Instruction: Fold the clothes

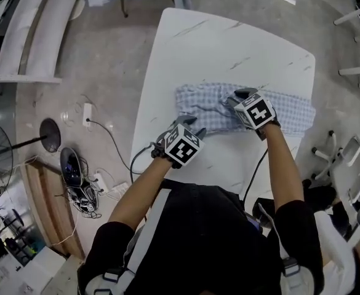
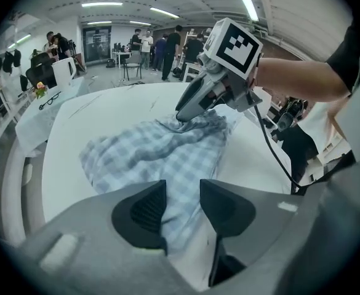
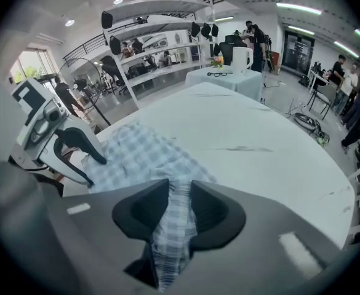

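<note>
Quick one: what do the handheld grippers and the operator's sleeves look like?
Left gripper and right gripper: grey moulded bodies, black ridged pads, each topped by a white cube with black square markers and trailing a black cable. Operator wears black short sleeves.

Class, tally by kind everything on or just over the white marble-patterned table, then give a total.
blue checked garment: 1
grippers: 2 (left gripper, right gripper)
Total: 3
</note>
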`<state>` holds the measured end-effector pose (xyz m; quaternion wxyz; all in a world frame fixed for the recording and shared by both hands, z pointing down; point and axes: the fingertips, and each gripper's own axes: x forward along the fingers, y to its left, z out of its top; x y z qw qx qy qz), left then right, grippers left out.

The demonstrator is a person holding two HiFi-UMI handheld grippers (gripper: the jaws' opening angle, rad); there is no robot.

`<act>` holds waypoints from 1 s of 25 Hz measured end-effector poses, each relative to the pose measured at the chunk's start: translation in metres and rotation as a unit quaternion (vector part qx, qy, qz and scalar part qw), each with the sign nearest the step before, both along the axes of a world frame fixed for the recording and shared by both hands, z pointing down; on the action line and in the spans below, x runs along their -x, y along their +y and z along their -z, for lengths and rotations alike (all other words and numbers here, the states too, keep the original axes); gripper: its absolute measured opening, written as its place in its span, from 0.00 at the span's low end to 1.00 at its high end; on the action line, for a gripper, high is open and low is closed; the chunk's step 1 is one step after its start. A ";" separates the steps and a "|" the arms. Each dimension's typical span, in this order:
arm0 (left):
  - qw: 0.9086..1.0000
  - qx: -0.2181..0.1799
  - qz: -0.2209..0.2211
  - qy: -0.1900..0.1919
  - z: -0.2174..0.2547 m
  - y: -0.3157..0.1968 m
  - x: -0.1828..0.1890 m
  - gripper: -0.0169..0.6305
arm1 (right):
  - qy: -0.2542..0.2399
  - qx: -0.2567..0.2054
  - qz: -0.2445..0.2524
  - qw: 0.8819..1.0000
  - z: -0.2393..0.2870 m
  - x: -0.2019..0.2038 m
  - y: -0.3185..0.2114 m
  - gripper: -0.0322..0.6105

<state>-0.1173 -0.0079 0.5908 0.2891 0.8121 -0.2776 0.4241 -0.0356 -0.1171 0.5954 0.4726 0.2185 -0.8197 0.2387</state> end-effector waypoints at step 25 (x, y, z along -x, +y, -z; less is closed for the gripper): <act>0.998 0.003 -0.056 -0.014 0.012 0.007 -0.001 0.30 | 0.042 -0.088 -0.112 0.989 0.018 -0.073 -0.046 0.30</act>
